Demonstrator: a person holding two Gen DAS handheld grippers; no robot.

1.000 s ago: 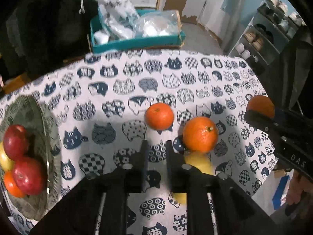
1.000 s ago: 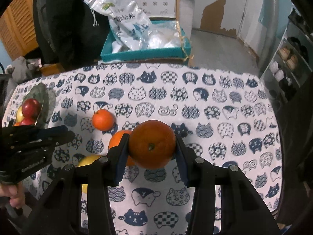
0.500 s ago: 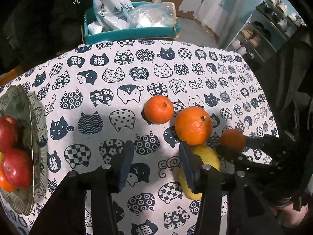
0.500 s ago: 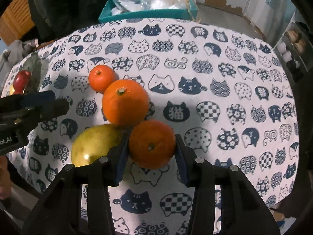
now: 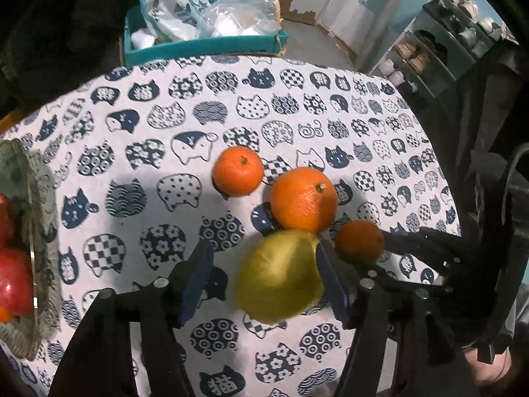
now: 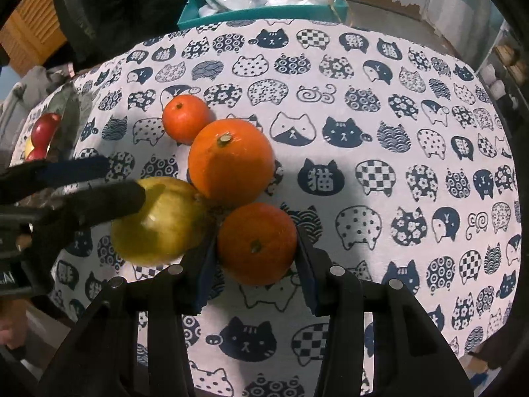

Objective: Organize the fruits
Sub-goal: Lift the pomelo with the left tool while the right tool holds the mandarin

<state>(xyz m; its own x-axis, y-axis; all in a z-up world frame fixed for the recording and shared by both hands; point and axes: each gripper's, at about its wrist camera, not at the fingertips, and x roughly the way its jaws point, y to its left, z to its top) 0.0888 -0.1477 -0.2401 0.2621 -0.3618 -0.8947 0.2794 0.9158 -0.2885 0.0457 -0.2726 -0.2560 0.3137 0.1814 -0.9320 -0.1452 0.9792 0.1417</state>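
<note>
My right gripper [image 6: 256, 248] is shut on an orange [image 6: 257, 243], held low over the cat-print tablecloth [image 6: 396, 132]; the orange also shows in the left wrist view [image 5: 358, 240]. My left gripper [image 5: 261, 264] is open around a yellow pear [image 5: 279, 274], its right finger close to the pear, the left one apart. The pear also shows in the right wrist view [image 6: 158, 220]. A large orange [image 5: 304, 200] and a small mandarin [image 5: 238, 171] lie just beyond. A glass plate [image 5: 39, 231] at the left holds red apples [image 5: 13, 281].
A teal box [image 5: 205, 44] with plastic bags stands past the table's far edge. A shelf with shoes [image 5: 429, 49] is at the far right. The table edge drops off at the right [image 6: 496, 314].
My right gripper has lowered its orange beside the pear and large orange. My left gripper has opened and moved right, around the pear.
</note>
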